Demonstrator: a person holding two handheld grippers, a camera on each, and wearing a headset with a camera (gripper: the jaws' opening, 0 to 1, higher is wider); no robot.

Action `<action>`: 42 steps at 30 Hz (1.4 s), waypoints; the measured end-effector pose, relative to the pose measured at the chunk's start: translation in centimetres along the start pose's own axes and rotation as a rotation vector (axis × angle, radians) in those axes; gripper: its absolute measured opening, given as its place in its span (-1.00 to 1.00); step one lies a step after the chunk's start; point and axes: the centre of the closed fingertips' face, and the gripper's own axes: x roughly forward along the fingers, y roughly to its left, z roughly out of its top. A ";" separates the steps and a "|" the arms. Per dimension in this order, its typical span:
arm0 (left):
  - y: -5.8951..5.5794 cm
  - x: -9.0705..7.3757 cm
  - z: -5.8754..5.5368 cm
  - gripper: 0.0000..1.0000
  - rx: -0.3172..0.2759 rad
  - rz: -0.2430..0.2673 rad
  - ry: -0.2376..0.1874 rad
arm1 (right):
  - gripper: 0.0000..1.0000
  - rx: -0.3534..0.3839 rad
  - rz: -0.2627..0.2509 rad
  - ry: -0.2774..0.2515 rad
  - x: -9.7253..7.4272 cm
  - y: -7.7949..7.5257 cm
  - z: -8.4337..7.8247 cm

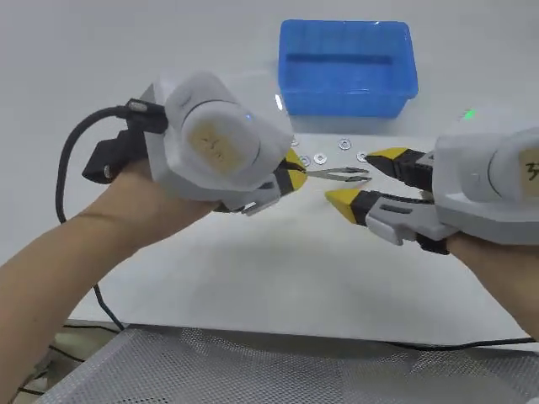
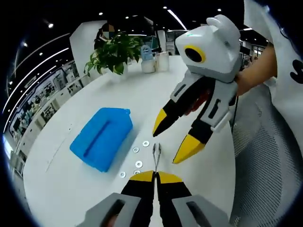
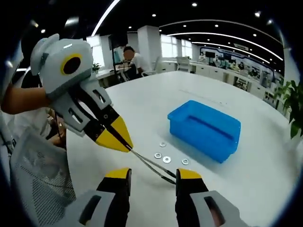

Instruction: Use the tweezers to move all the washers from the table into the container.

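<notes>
Head view puts the left claw (image 1: pixel 295 172) with its jaws together, clamped on the back end of the tweezers (image 1: pixel 338 174). The tweezers point right into the gap of the right claw (image 1: pixel 349 177), whose jaws stand apart, one on the far side of the tweezers and one on the near side. Whether either jaw touches them I cannot tell. Just beyond the claws a handful of washers (image 1: pixel 320 157) lie loose on the white bench (image 1: pixel 253 278), and farther on sits the blue container (image 1: pixel 347 67). With no washer visibly gripped, the task looks barely begun.

The step in hand seems to be bringing the right claw onto the tweezers' arms so it can squeeze them. To do it well, the right jaws should meet the arms partway along, back from the tips. They should close gently and squarely so the arms do not twist, while the left claw holds level.

Right gripper view lays out both thin arms of the tweezers (image 3: pixel 151 165) at full length, from the left claw's yellow tips to its own gap. Left gripper view foreshortens them to a short sliver. It does show the right claw's spread from in front, and the washers (image 2: pixel 138 164) strung along the container's (image 2: pixel 102 137) side.
</notes>
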 end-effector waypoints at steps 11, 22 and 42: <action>0.3 -0.8 3.7 -1.00 0.046 0.007 -0.087 | -0.57 -0.077 0.023 0.008 2.0 -0.4 0.5; 0.1 -0.9 4.1 -1.00 0.054 0.011 -0.101 | -0.86 -0.115 0.041 -0.013 2.3 0.4 1.2; 2.7 -2.2 -1.0 -0.26 -0.401 0.254 -0.183 | -0.92 0.103 0.039 -0.112 3.3 -2.2 4.3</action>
